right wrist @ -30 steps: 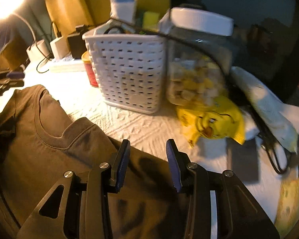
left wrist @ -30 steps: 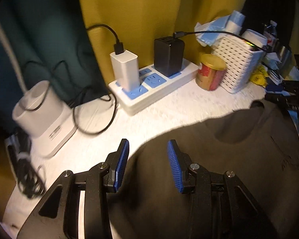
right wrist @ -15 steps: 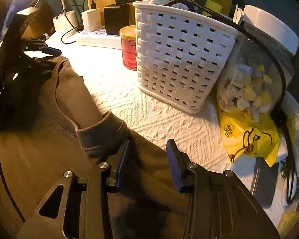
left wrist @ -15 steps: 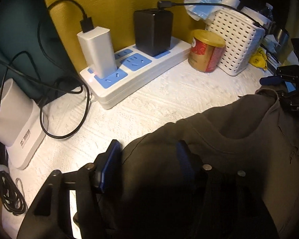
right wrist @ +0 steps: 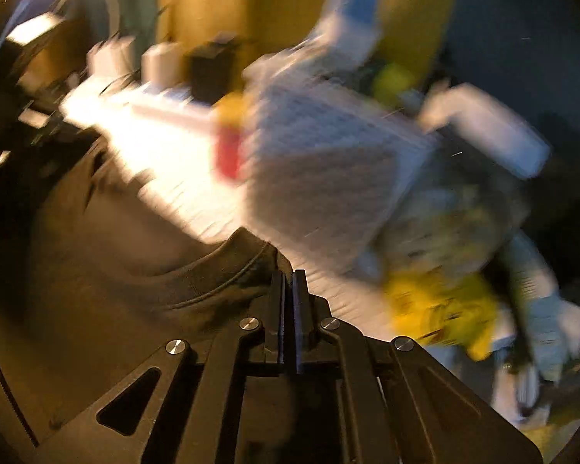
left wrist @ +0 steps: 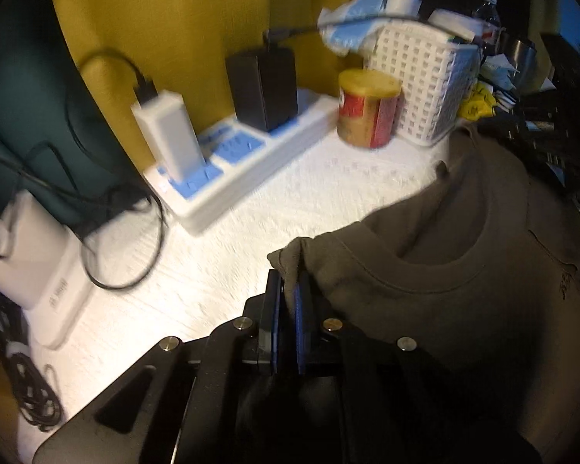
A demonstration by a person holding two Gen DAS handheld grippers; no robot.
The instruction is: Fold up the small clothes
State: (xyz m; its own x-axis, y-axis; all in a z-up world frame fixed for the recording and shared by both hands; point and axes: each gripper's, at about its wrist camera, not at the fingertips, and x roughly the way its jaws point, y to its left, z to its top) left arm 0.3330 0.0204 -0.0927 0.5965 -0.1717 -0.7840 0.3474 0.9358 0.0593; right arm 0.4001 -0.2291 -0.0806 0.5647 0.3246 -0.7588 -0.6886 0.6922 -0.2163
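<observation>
**Soft Brown Shirt, Pinched at Both Shoulders**

Spread over the white bumpy tablecloth (left wrist: 274, 208): one small brown shirt (left wrist: 464, 309), lying mostly flat, neck hole facing the yellow wall. Soft and floppy all over. Light too, likely no trouble to lift. Bends anywhere, so sags in the middle when picked up by just two spots. Not slippery, not breakable. Thicker and firmer along the round collar band, thin and loose everywhere else.

Best places to hold: the two shoulder corners, one on each side of the neck hole. Cloth bunches up there and gives plenty to pinch. Holding both at once keeps the top edge straight for a neat fold.

Behind the shirt, standing close: a white basket (left wrist: 425, 89), a red and gold can (left wrist: 367, 110), a white power strip (left wrist: 259, 162) with chargers. Easy to bump with a wide swing, so a low, gentle lift seems safer.

Left gripper (left wrist: 288, 294): clamped tight on a bunched shoulder corner, cloth poking up between the blue pads.

Right gripper (right wrist: 289, 282): squeezed together at the other shoulder, just beside the collar. Very blurry there, but cloth looks caught between the pads.

Smallest bit: a little pointy tuft of cloth sticking up above the left pinch.
</observation>
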